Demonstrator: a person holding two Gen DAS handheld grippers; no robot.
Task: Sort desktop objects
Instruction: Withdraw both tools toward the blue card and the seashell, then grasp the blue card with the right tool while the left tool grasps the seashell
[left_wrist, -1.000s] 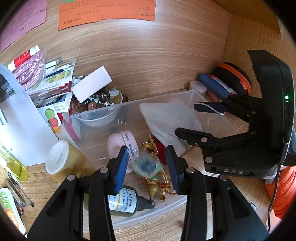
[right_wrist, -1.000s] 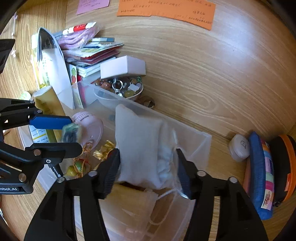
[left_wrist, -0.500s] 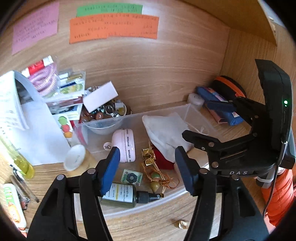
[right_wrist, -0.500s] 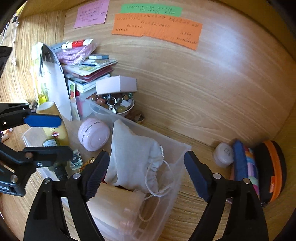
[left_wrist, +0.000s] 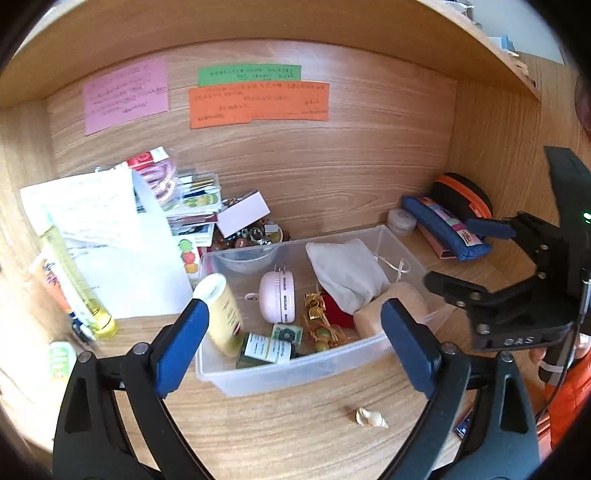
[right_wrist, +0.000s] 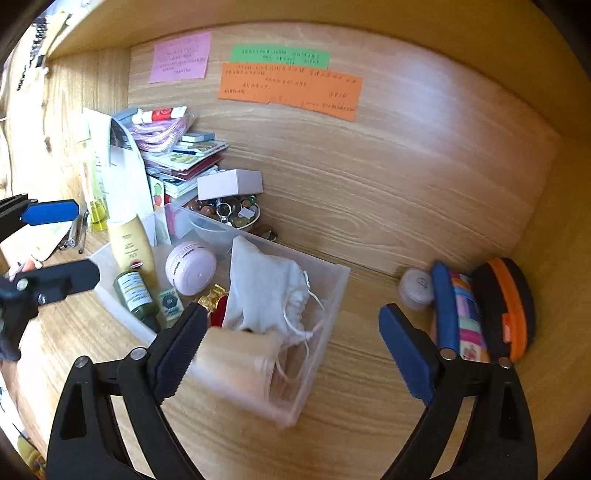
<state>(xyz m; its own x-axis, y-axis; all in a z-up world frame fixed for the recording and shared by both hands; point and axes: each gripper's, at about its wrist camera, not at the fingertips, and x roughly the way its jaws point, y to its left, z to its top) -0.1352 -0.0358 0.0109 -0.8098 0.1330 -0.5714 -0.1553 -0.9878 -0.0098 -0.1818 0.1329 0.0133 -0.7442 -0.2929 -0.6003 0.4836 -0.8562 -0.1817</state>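
One clear bin (left_wrist: 295, 373), loosely filled

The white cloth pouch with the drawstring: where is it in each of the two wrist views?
Left wrist view: the white cloth pouch lies right of centre, in the right half of the clear plastic bin.
Right wrist view: the pouch sits near the centre, just above the left finger.
Shared landmark: the round pink case lies left of the pouch in both views.
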